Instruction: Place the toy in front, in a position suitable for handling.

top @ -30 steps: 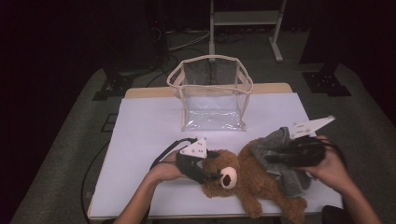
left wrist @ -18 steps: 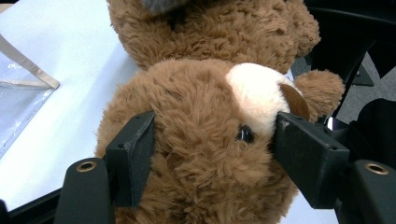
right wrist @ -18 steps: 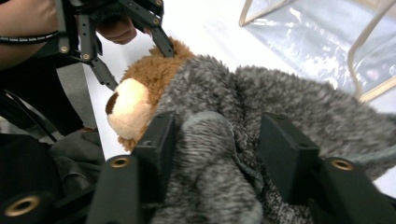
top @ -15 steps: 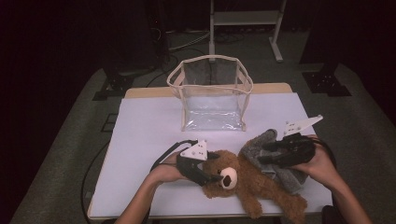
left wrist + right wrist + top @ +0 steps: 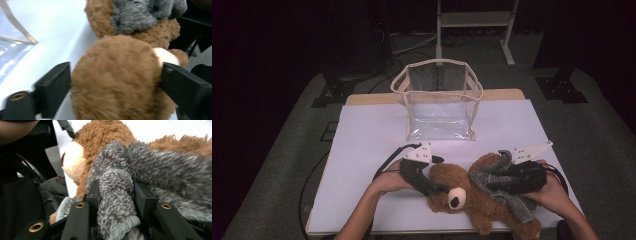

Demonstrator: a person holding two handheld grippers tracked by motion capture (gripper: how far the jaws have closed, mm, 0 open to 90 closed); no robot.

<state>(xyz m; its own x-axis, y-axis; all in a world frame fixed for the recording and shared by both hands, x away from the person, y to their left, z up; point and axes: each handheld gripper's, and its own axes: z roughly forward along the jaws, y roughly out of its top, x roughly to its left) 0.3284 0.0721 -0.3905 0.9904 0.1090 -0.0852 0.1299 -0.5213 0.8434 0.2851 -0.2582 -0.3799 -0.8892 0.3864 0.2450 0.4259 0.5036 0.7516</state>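
Lowering right tongs (image 5: 492, 184) onto scarf (image 5: 492, 172).

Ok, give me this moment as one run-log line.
left gripper: jaws just opened wider, astride teddy bear head | right gripper: just closing, pinching grey sweater fold | clear bag: upright, behind, apart

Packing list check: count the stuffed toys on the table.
1: a brown teddy bear lying at the table's near edge, wearing a grey sweater. None visible inside the clear bag.
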